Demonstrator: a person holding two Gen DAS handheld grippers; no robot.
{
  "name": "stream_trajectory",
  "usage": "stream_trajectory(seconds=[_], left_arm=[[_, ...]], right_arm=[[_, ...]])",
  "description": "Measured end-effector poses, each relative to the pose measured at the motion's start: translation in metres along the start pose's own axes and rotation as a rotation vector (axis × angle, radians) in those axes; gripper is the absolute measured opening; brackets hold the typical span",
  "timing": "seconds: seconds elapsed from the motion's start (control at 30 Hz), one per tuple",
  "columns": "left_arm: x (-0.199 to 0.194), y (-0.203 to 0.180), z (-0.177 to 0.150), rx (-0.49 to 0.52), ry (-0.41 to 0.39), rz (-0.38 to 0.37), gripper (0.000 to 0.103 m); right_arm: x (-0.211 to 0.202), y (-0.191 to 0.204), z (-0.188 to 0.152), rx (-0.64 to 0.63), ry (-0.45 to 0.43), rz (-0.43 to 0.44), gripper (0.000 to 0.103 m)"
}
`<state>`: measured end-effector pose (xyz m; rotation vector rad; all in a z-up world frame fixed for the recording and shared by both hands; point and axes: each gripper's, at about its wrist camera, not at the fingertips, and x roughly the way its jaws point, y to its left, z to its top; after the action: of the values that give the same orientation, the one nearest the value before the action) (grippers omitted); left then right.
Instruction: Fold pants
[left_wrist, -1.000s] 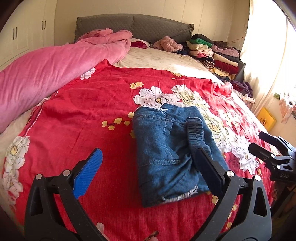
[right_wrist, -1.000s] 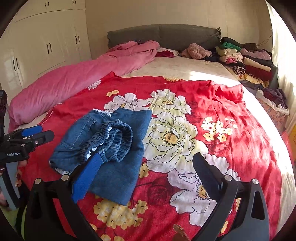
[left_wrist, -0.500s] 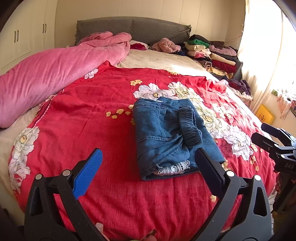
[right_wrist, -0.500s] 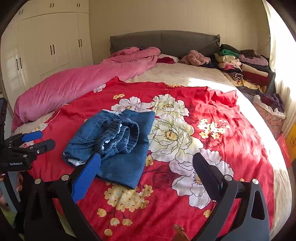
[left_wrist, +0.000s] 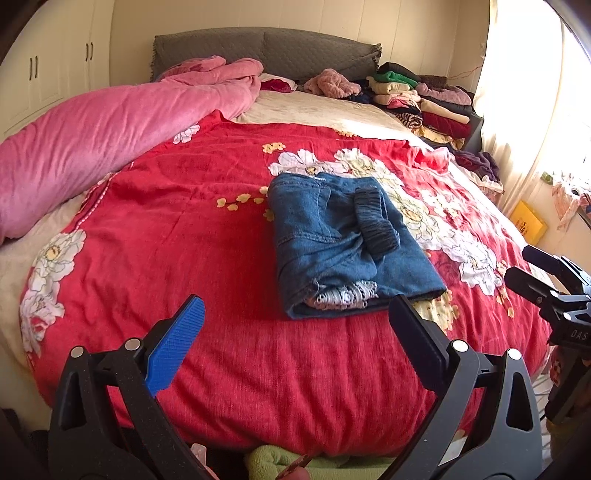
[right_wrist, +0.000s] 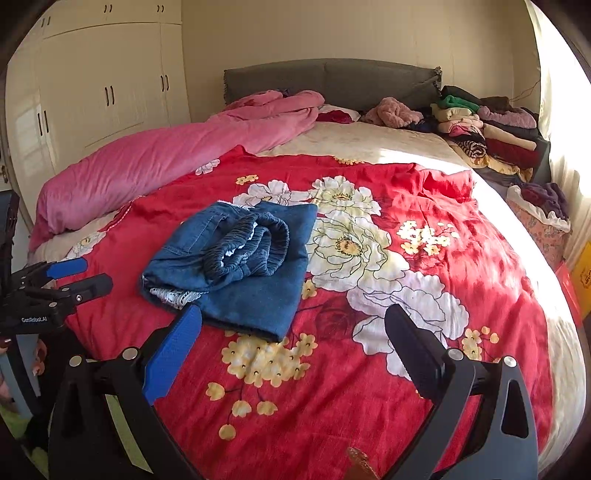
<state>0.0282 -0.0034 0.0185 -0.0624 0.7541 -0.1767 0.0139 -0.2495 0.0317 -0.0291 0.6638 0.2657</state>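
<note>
Blue denim pants (left_wrist: 343, 243) lie folded into a compact rectangle on the red floral bedspread (left_wrist: 184, 229), elastic waistband on top. They also show in the right wrist view (right_wrist: 240, 266). My left gripper (left_wrist: 295, 325) is open and empty, held back from the near edge of the pants. My right gripper (right_wrist: 295, 325) is open and empty, off the pants' near right corner. Each gripper appears in the other's view: the right one (left_wrist: 535, 273) at the bed's right edge, the left one (right_wrist: 77, 277) at the left.
A rolled pink duvet (left_wrist: 110, 125) lies along the left side. Stacks of folded clothes (left_wrist: 417, 96) sit at the far right by the grey headboard (left_wrist: 266, 48). A yellow box (left_wrist: 526, 225) is on the floor at the right. Wardrobes (right_wrist: 103, 85) stand left.
Both grippers have pulled back from the pants toward the foot of the bed and stay open. The folded pants lie still.
</note>
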Motion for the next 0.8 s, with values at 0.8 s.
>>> stream_trajectory(seconds=[0.8], left_arm=[[0.026, 0.009, -0.02, -0.037, 0.058, 0.035, 0.093]], right_arm=[[0.042, 0.005, -0.028, 0.047, 0.072, -0.02, 0.099]])
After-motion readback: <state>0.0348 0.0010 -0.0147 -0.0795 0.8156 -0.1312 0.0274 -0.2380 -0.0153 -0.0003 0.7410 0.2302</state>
